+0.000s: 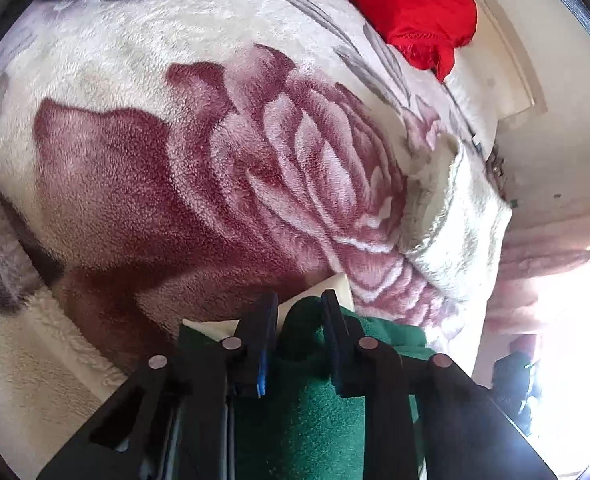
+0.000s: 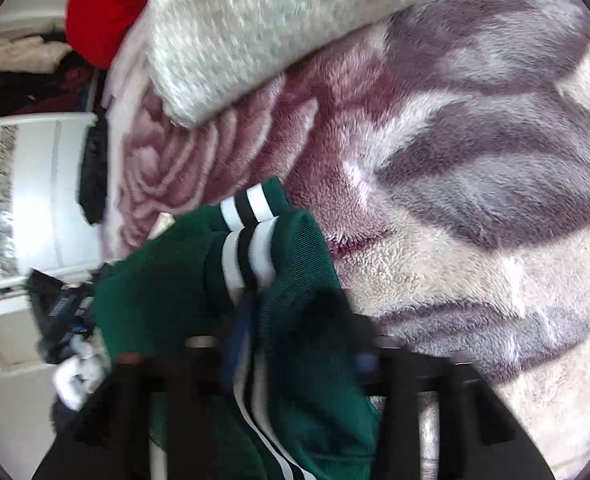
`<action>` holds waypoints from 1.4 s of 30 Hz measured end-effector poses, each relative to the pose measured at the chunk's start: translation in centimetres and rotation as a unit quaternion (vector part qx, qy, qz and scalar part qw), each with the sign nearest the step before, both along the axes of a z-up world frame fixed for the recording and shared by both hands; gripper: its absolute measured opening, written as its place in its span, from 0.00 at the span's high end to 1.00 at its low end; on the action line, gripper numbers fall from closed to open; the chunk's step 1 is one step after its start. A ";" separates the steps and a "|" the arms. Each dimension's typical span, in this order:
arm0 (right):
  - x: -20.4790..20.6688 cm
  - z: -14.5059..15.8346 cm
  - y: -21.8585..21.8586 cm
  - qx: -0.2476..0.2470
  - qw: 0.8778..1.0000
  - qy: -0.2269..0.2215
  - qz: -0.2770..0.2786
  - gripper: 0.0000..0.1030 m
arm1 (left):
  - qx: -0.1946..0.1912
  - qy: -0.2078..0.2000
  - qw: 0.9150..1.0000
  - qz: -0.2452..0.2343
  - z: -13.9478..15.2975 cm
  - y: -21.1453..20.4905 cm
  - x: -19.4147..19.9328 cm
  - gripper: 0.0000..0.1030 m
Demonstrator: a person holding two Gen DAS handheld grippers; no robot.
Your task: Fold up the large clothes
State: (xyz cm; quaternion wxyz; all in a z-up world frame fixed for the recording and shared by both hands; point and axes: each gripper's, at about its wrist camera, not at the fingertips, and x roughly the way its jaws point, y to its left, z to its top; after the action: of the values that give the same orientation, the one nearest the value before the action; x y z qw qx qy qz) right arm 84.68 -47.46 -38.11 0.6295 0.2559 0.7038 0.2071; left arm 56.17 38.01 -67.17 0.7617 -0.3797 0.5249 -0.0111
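Observation:
A dark green fleece garment (image 1: 315, 396) with black and white striped trim (image 2: 247, 236) is held over a plush rose-print blanket (image 1: 215, 168). My left gripper (image 1: 300, 320) is shut on a bunched fold of the green fabric, which fills the gap between the black fingers (image 1: 263, 320). In the right wrist view the green garment (image 2: 163, 280) hangs bunched in front of my right gripper (image 2: 279, 320), which is blurred but closed on the cloth near the striped cuff. The other gripper (image 2: 59, 320) shows at the left, partly behind the garment.
A red garment (image 1: 411, 4) lies at the far end of the blanket and also shows in the right wrist view (image 2: 95, 12). A folded-over blanket corner (image 1: 451, 224) is at the right. White furniture (image 2: 35, 184) and dark clothes (image 2: 93, 172) stand beside the bed.

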 end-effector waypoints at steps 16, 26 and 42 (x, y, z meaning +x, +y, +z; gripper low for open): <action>-0.5 3.9 2.7 0.058 0.990 -0.122 -0.040 0.91 | -0.008 -0.017 1.000 0.021 1.1 0.9 -0.9 0.87; 1.9 -4.3 1.9 0.032 0.999 0.009 -0.028 0.49 | -0.022 0.024 0.999 0.036 1.3 1.2 -0.6 0.86; -14.3 -3.5 -1.5 0.099 0.990 0.087 -0.041 0.97 | 0.168 0.036 0.985 0.007 6.0 -3.7 -9.0 0.27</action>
State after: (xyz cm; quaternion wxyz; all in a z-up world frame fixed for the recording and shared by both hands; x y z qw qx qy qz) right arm 70.35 -48.95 -41.56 0.5449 0.3626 0.7212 0.2270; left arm 47.12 34.31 -61.18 0.7952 -0.2503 0.5437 0.0966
